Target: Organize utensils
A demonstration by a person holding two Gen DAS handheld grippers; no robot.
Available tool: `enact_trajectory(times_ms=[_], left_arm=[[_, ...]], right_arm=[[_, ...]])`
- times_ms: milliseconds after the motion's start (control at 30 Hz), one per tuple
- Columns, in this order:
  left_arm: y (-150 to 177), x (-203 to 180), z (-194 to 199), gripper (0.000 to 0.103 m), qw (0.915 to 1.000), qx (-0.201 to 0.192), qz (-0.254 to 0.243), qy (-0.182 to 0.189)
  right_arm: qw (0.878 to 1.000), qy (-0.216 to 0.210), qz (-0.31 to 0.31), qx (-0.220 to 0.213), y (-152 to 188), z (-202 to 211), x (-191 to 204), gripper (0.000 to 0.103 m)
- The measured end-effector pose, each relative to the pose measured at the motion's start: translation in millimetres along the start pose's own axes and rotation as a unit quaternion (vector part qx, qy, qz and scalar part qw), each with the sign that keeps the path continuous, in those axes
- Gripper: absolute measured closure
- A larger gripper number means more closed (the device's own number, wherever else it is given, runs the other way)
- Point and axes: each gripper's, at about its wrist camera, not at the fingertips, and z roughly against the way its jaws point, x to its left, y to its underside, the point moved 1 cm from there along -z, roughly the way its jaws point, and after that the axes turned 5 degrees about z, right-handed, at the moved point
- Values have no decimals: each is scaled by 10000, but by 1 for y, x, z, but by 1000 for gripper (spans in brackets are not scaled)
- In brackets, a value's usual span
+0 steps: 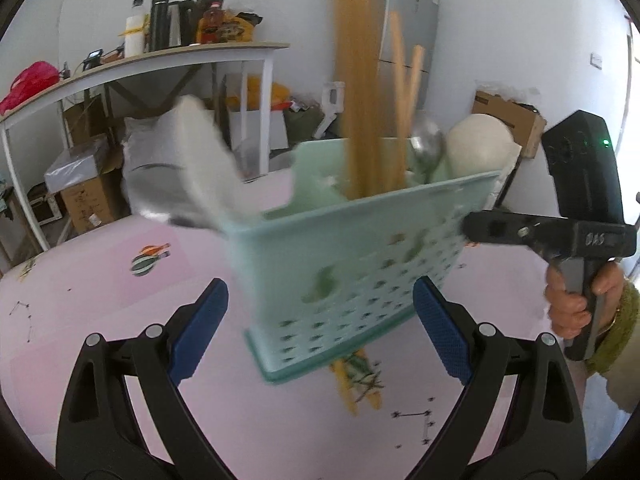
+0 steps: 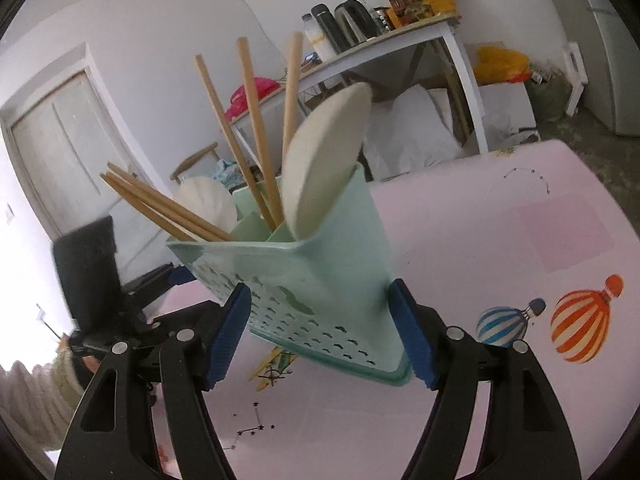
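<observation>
A mint-green perforated utensil caddy (image 1: 340, 256) stands on the pink table (image 1: 100, 300); it also shows in the right wrist view (image 2: 320, 280). It holds wooden chopsticks (image 2: 256, 136), a cream spoon (image 2: 324, 164), a second pale spoon (image 2: 208, 200) and a metal ladle (image 1: 428, 148). A blurred silver-grey spoon (image 1: 180, 172) is at the caddy's left rim. My left gripper (image 1: 320, 332) is open, its blue pads (image 1: 200, 328) either side of the caddy's front, apart from it. My right gripper (image 2: 320, 336) is open around the caddy's corner, pads (image 2: 412, 340) close to its walls.
The pink tablecloth carries balloon prints (image 2: 580, 320) and a yellow plane print (image 1: 356, 376). Behind stand a white shelf table (image 1: 160, 60) with bottles and a kettle, cardboard boxes (image 1: 508, 116), a fridge (image 1: 408, 20) and a door (image 2: 68, 152).
</observation>
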Motion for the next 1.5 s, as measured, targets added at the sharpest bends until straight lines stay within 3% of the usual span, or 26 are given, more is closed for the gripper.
enact_trajectory(times_ms=[100, 267, 600, 833, 967, 1100, 1133, 1267, 1500], left_arm=[[4, -6, 2, 13, 9998, -18, -39, -215], [11, -8, 18, 13, 9997, 54, 153, -178], [35, 0, 69, 13, 9962, 209, 549, -642], [42, 1, 86, 12, 9937, 42, 745, -835], [49, -13, 102, 12, 9879, -214, 720, -1357], [71, -20, 125, 12, 9790, -226, 1221, -1616], [77, -23, 128, 12, 9763, -172, 1335, -1693], [95, -33, 141, 12, 9645, -14, 1579, -2115], [94, -39, 168, 12, 9451, -130, 1855, -2686]], right_arm=[[10000, 51, -15, 9, -1, 1, 3, 33], [9998, -20, -196, 48, -4, -1, 4, 33], [9992, -261, -4, 297, 10, -7, 49, 33], [9990, -253, 92, 366, 15, -5, 62, 33], [9993, 240, 68, 263, 18, 12, 68, 33], [9955, 903, -136, 270, 40, 40, 79, 31], [9942, 1029, -137, 295, 46, 43, 82, 27], [9824, 1835, 64, 335, 66, 56, 107, 16], [9633, 2555, 796, 203, 71, 69, 145, 7]])
